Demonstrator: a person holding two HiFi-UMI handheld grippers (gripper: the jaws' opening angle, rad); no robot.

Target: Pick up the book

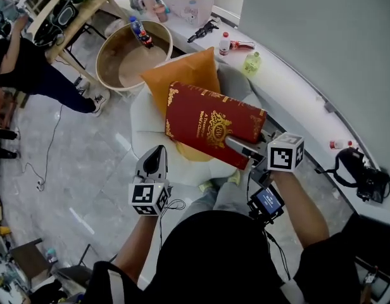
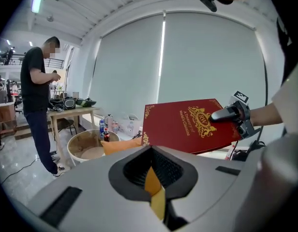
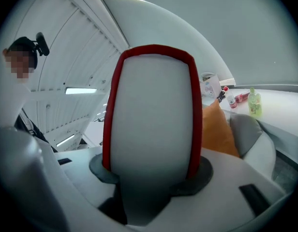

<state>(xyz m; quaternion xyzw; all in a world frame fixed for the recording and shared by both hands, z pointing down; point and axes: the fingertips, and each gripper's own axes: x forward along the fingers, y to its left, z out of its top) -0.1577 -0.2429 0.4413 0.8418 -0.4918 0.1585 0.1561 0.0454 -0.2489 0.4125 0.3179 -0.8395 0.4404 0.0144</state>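
Above the armchair (image 1: 141,116), the red book (image 1: 211,124) with gold ornament hangs in the air, front cover up and tilted, with no part of it resting on the seat. It is carried from one page edge only. The right claw (image 1: 236,145) is clamped across its thickness, one finger lying on the cover, the other hidden beneath. The right gripper view confirms this: the white page block, with a red cover on either side, stands squarely between the jaws. That edge probably faced the person and offered the only easy purchase on a book lying flat. The rest of the book juts out from the clamp, so by my reading its weight levers against the pads and a slip or a sag is the chief worry. The left claw (image 1: 158,152) sits low and to the left, well apart from the book, jaws together and carrying nothing from the scene. A yellowish strip shows at the seam, and I cannot tell what it is. I judge this claw to be spare, kept close in case the free edge needs support. Below and behind the book an orange cushion (image 1: 185,75) leans on the chair. Beyond that a round tub (image 1: 103,49) holds a bottle (image 1: 139,30). A long white surface (image 1: 290,100) along the wall carries more bottles, and a bystander (image 1: 30,75) stands at far left. I judge the pick-up all but done.
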